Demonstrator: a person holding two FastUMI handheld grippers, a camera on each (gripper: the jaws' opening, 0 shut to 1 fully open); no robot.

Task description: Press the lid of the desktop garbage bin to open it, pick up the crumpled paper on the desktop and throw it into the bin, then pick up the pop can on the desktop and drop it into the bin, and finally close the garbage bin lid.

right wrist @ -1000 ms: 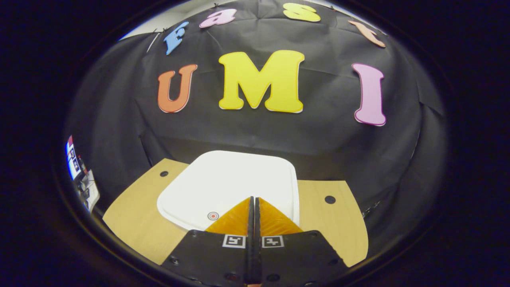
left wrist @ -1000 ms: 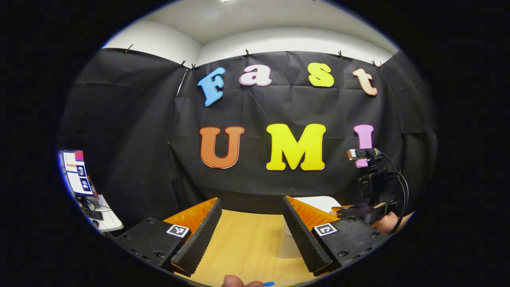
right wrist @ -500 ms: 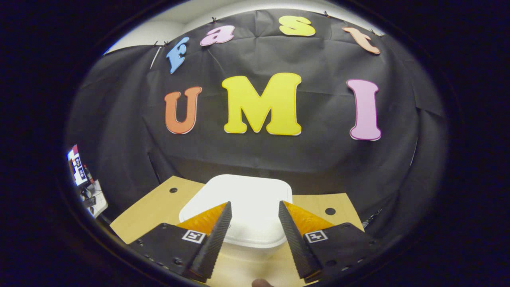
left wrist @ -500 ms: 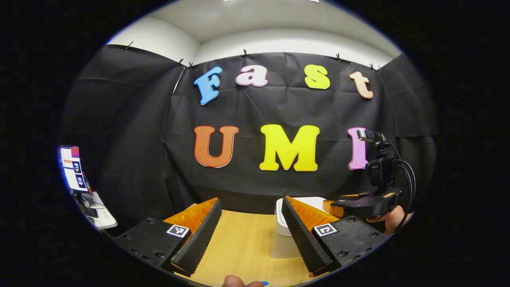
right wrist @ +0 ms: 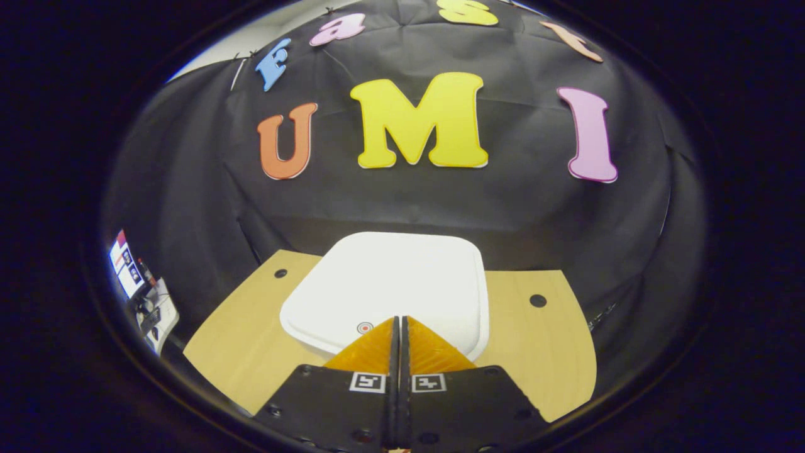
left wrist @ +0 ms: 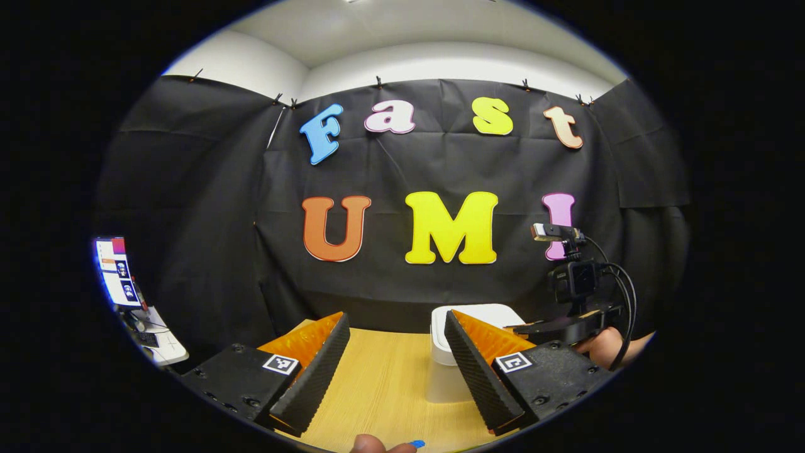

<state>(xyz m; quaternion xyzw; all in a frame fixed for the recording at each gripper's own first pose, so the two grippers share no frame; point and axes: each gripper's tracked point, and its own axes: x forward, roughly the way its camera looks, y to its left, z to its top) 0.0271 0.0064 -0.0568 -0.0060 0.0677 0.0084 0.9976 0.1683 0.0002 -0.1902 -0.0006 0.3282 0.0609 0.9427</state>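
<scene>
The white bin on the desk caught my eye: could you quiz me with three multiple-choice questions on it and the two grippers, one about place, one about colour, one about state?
1. Where does the bin stand?
A. On the wooden desk
B. On the floor
C. On a shelf

2. What colour is the bin lid?
A. Green
B. White
C. Red

3. How do the right gripper's fingers stand?
A. Wide apart
B. Around a can
C. Closed together

Answers: 1 A, desk wood shows on both sides of it. 2 B, its flat top is plain white. 3 C, in the right gripper view they meet over the lid's front edge, while the left gripper is open.
</scene>
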